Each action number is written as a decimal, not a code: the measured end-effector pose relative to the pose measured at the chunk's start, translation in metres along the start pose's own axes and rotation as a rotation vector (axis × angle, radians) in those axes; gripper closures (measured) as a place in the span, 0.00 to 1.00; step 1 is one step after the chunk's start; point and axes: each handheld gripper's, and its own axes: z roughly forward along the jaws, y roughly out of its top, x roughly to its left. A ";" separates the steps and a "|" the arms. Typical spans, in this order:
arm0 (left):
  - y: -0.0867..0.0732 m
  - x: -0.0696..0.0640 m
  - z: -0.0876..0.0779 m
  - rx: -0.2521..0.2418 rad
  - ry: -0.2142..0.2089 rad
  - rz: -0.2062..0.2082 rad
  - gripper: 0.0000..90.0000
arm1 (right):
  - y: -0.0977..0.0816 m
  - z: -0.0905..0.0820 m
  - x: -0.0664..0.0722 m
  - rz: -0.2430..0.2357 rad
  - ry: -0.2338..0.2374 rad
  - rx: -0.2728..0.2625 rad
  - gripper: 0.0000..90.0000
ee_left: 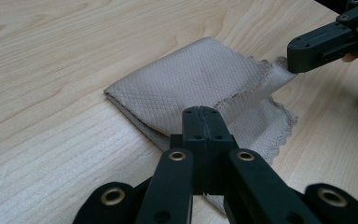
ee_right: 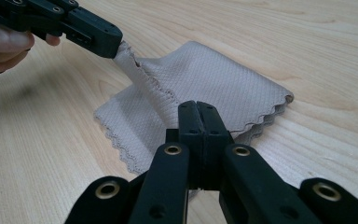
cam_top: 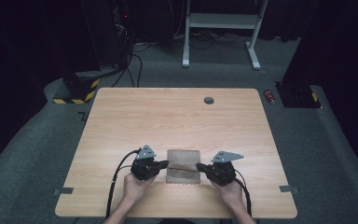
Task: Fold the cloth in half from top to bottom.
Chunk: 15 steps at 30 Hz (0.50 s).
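Cloth (cam_top: 183,166) near table (cam_top: 121,116) front edge, both claws clamped on opposite edges of its top layer: left gripper (cam_top: 164,164), right gripper (cam_top: 200,166); lift evenly, keep tension equal while folding.

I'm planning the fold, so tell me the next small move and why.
Probably lift both grippers a little together and carry the pinched edge over toward the far side. The left gripper and the right gripper are each shut on opposite ends of the cloth top layer's edge, which already stands raised off the layer below, while the rest lies flat on the table.
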 end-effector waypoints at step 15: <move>-0.008 -0.004 0.000 0.016 0.002 0.011 1.00 | -0.008 0.000 0.007 -0.005 0.007 0.020 1.00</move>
